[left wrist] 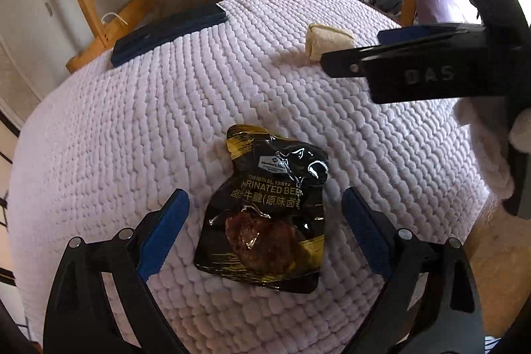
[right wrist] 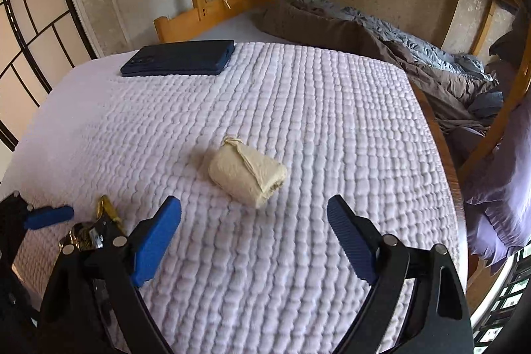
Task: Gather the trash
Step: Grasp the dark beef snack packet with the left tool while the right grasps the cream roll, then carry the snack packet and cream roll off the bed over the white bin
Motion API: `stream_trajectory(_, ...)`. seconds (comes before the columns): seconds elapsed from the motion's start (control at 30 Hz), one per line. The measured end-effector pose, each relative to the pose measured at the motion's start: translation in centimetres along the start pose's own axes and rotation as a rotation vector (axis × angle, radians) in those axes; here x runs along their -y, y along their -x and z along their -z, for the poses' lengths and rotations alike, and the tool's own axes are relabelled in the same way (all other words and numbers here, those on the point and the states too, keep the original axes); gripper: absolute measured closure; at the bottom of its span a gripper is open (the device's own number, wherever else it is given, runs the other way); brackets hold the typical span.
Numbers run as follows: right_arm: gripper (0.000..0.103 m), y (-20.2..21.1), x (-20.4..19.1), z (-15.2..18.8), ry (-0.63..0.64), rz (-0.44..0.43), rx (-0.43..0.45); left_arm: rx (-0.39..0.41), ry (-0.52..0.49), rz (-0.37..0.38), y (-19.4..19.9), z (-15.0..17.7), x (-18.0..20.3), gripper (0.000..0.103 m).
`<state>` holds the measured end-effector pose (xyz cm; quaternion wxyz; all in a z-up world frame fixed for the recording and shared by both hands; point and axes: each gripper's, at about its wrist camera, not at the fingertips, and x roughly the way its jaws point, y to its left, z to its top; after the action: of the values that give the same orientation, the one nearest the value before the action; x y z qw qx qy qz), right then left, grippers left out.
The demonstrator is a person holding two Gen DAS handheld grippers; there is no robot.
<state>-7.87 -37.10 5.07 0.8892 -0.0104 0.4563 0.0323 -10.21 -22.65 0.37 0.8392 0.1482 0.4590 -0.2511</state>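
Trash lay in two pieces on the white quilted blanket (right wrist: 298,108): a black and gold marinated-beef pouch (left wrist: 265,214) near the front edge, and a cream wad of rolled paper towel (right wrist: 247,171) farther in and to the right. The pouch rested flat, crinkled, its printed face up, directly between the spread fingers of the left gripper (left wrist: 265,224), which stood wide open and held nothing. The right gripper (right wrist: 254,241) was just as open and empty, hovering short of the paper wad, which sat just beyond its fingertips.

Well apart, at the far left of the blanket, lay a dark blue phone (right wrist: 179,57). Beyond it stood a wooden bed frame (right wrist: 219,5) and rumpled grey-brown bedding (right wrist: 381,38).

Several things could have gone wrong from there. The pouch was glossy and lay flush on soft cloth, so closing fingers might have slid over it or pinched a fold of blanket along with it. The wad looked loosely rolled; a grip on one flap could have let it unwind. Both grippers worked close together, so they risked knocking into each other.
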Motion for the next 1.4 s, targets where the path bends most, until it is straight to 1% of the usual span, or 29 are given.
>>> stream_trajectory(0.07, 0.017, -0.6, -0.2, -0.3, -0.007, 0.002, -0.004, 0.007, 0.009, -0.003, 0.3, 0.1, -0.1, 0.017)
stream_trajectory(0.1, 0.022, -0.8, -0.2, -0.5, -0.008, 0.004, -0.006, 0.009, 0.009, -0.004, 0.4, 0.1, -0.1, 0.02)
stream_trajectory(0.17, 0.028, -1.4, -0.4, -0.9, -0.006, 0.014, -0.016, 0.013, 0.004, -0.002, 0.6, 0.2, 0.0, 0.03)
stream_trajectory(0.23, 0.042, -2.1, -0.7, -1.2, -0.001, 0.021, -0.031, 0.012, -0.004, 0.0, 0.8, 0.3, 0.2, 0.035)
stream_trajectory(0.3, 0.053, -2.5, -0.8, -1.3, 0.001, 0.021, -0.04, 0.01, -0.005, 0.007, 1.1, 0.4, 0.2, 0.035)
stream_trajectory(0.33, 0.056, -2.6, -0.9, -1.4, 0.002, 0.024, -0.035, 0.009, -0.005, 0.011, 1.1, 0.4, 0.2, 0.035)
stream_trajectory(0.5, 0.056, -1.5, -1.2, -1.3, 0.025, 0.037, -0.011, 0.006, 0.009, 0.037, 1.6, 0.6, -0.1, 0.035)
stream_trajectory(0.7, 0.056, 1.4, -1.3, -0.5, 0.037, 0.004, 0.026, 0.008, 0.027, 0.064, 2.3, 0.8, -0.5, 0.035)
stream_trajectory(0.9, 0.056, 3.6, -1.7, 1.2, 0.049, -0.021, 0.021, 0.012, 0.026, 0.075, 3.5, 1.3, -0.6, 0.035)
stream_trajectory(1.03, 0.056, 4.6, -2.2, 2.7, 0.057, -0.032, 0.008, -0.015, -0.007, 0.067, 3.2, 2.1, -0.2, 0.035)
stream_trajectory(1.1, 0.056, 5.0, -2.5, 3.5, 0.059, -0.039, -0.001, -0.032, -0.02, 0.043, 2.7, 2.4, 0.0, 0.034)
stream_trajectory(1.17, 0.056, 5.2, -2.8, 4.0, 0.059, -0.044, -0.008, -0.028, -0.038, 0.019, 2.6, 2.6, 0.3, 0.029)
stream_trajectory(1.2, 0.056, 5.4, -2.9, 4.2, 0.06, -0.046, -0.01, -0.024, -0.043, 0.014, 2.6, 2.7, 0.3, 0.029)
stream_trajectory(1.27, 0.056, 5.9, -3.1, 4.7, 0.063, -0.05, -0.01, -0.023, -0.039, 0.016, 2.6, 2.7, 0.2, 0.03)
stream_trajectory(1.33, 0.056, 6.5, -3.3, 5.1, 0.065, -0.048, -0.005, -0.021, -0.032, 0.015, 2.8, 2.7, 0.1, 0.035)
stream_trajectory(1.4, 0.056, 7.0, -3.4, 5.3, 0.063, -0.051, 0.0, -0.017, -0.024, 0.015, 3.2, 2.8, 0.0, 0.036)
